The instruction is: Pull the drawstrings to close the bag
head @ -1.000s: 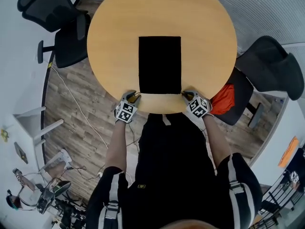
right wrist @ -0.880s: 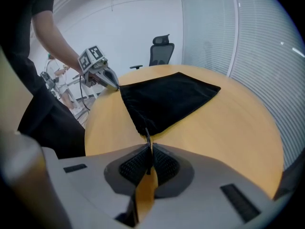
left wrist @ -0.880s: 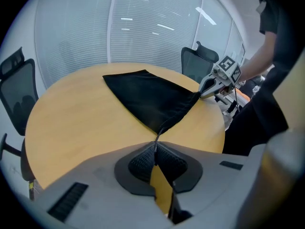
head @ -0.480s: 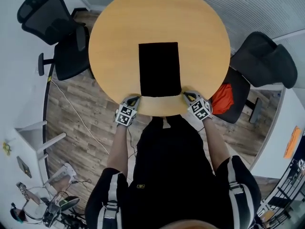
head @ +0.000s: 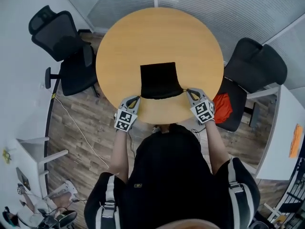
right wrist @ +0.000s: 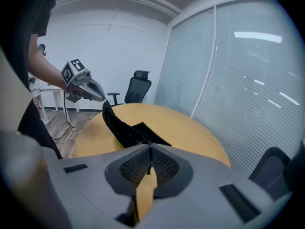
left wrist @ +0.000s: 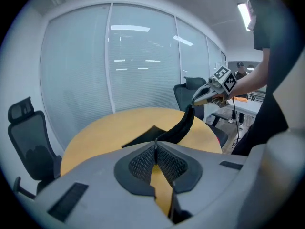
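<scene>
Main risk from here: the cords are thin & each gripper has only a tip-pinch on one. A sharp or uneven tug could slip a cord out of the pads, and the mouth would then cinch lopsided or not at all.

Second worry: nothing pins the bag down. It's light black cloth, so pulling outward may just drag or lift the whole thing instead of gathering the mouth.

The bag sits toward the person's side of the round desk. Its far part lies flat on the top. Its near edge is raised & stretched between the two grippers, bowing a bit in the middle. Far as I can judge, the mouth isn't drawn in yet, since that edge spans the bag's full width.

- **Left gripper**: at the near-left corner of the bag. In the left gripper view the pads are pressed together w/ no gap. Only a thin dark drawstring shows at the tips, so it's clamped on that cord.
- **Right gripper**: at the near-right corner, and much the same. In the right gripper view the jaws are closed, w/ a dark strand of drawstring caught between the pads & running to the bunched cloth.

Both grippers point down toward the desk, and neither touches the desk itself.
</scene>
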{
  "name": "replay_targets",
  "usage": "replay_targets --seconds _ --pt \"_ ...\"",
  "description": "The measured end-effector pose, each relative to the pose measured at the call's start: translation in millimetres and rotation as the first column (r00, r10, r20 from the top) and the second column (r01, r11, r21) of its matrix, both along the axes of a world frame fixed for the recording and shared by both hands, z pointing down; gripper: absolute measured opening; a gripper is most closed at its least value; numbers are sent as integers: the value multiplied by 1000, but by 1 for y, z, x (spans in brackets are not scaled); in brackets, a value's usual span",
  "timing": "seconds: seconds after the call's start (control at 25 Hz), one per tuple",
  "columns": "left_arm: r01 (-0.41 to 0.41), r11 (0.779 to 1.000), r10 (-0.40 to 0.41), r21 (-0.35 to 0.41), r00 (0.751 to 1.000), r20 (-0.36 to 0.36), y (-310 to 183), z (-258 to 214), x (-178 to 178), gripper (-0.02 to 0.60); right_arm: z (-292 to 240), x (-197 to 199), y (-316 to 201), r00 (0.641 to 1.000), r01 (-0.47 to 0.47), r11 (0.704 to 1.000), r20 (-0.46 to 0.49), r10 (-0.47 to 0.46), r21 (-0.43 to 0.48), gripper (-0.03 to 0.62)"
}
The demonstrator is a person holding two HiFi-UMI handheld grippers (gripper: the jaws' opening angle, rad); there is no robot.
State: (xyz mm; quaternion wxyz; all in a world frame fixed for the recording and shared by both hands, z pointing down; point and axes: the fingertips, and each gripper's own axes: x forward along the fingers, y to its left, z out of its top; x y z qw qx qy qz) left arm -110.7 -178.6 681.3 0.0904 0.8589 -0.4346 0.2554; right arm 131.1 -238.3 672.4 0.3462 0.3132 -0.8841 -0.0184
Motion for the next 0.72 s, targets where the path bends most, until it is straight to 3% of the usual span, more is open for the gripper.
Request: replay_targets --seconds 0.16,0.4,0.72 --pt "-11 989 8 150 1000 18 -16 -64 -6 18 -60 -6 -10 995 -62 992 81 53 112 61" --pt "3 943 -21 334 999 49 -20 -156 -20 18 -145 -17 -14 985 -97 957 164 53 273 61" --pt "-5 887 -45 461 994 97 0 -236 -35 18 -234 -21 3 995 -63 886 103 17 459 60"
